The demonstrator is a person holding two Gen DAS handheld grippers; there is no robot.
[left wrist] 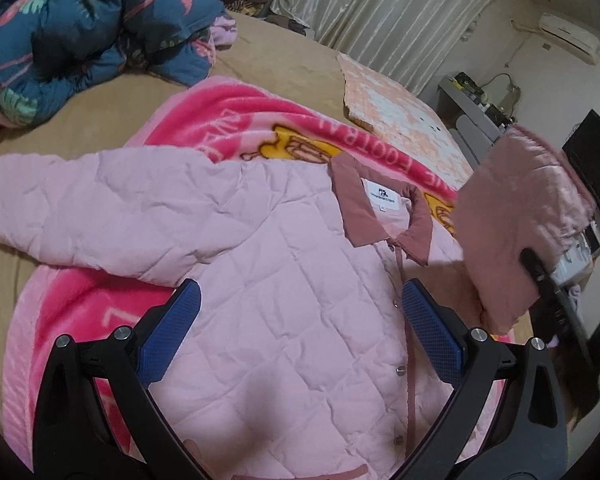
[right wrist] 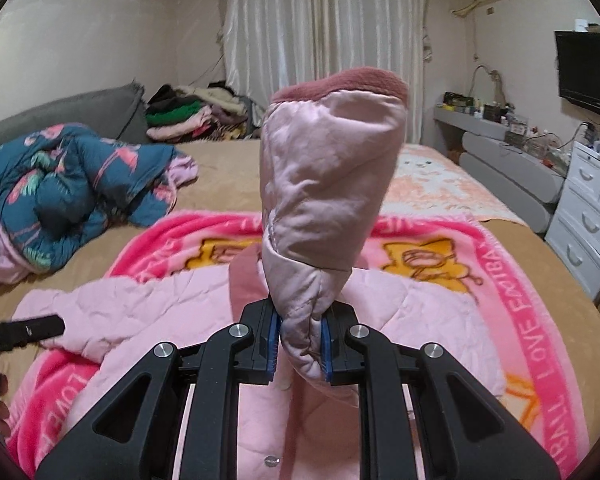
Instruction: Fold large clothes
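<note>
The pale pink quilted jacket [left wrist: 260, 280] with the dusty-rose collar [left wrist: 376, 208] is lying face up on a hot pink fleece blanket [left wrist: 236, 116] with yellow cartoon prints, all of it on a bed with a tan cover [left wrist: 100, 120]. From the left wrist camera you look down on the chest of it: snap buttons run down the front, a white label sits inside the neck, and one sleeve is flopped out sideways towards the left of the picture. The left gripper [left wrist: 300, 308] hangs right over the front panel with its blue-padded fingers [left wrist: 432, 332] spread wide, nothing between them. Off to the right the other sleeve [left wrist: 524, 220] is lifted up off the bed, cuff end on top. A crumpled dark teal floral quilt [left wrist: 80, 32] sits at the far end of the bed.

Over on the right wrist camera, the right gripper [right wrist: 300, 340] is clamped tight on that raised sleeve [right wrist: 320, 208], pinching a bunched fold of fabric, so the sleeve stands up like a post with the rose-coloured cuff lining [right wrist: 340, 82] at the top. The rest of the jacket spreads out underneath. The black tip of the left gripper pokes in at the left edge.
</note>
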